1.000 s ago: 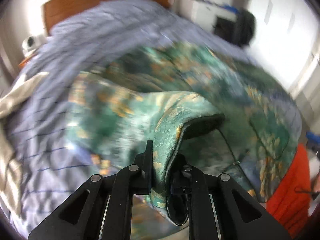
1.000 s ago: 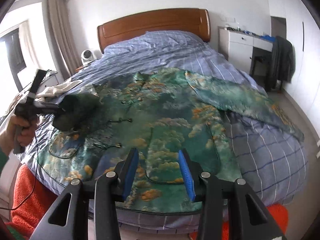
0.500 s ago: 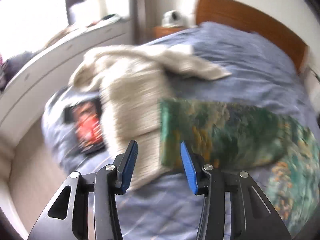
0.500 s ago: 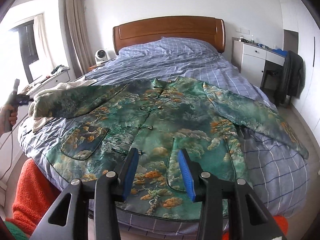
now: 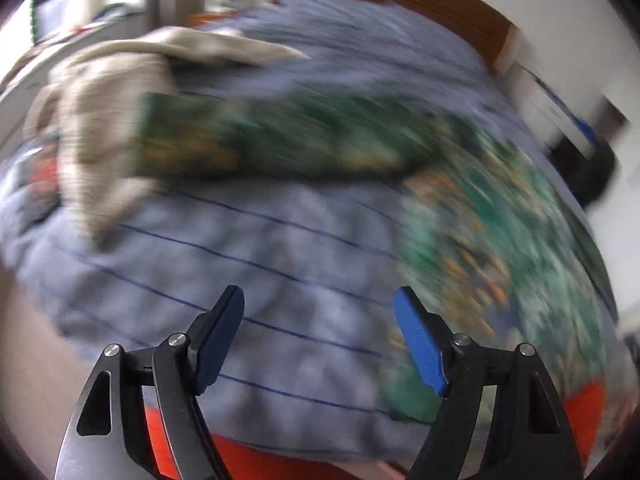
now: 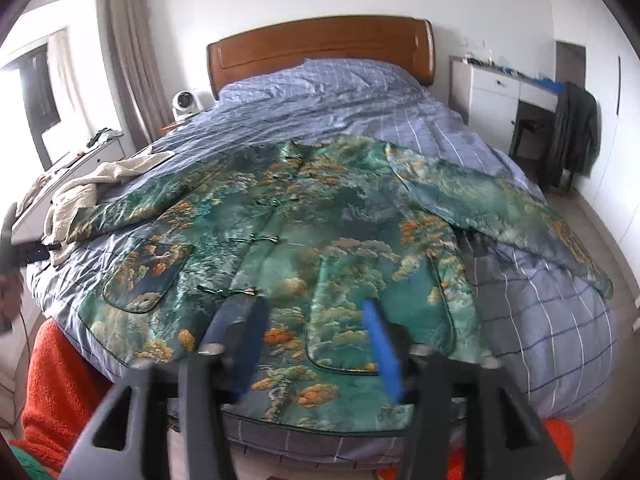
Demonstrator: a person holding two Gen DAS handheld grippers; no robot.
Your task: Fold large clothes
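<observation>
Holding both tongs released, left tongs (image 5: 318, 300) and right tongs (image 6: 316, 316), we grip nothing. Our green jacket (image 6: 320, 240) lies spread flat on the bed (image 6: 540, 320), sleeves out left and right.

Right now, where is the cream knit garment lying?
In the right wrist view the cream knit garment lies bunched at the bed's left edge, touching the green jacket at its left sleeve end, near the white shelf.

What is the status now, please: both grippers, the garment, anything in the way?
Left gripper open, empty. Right gripper open, empty. Green jacket spread flat, unfolded. Beige garment under its sleeve end.
</observation>
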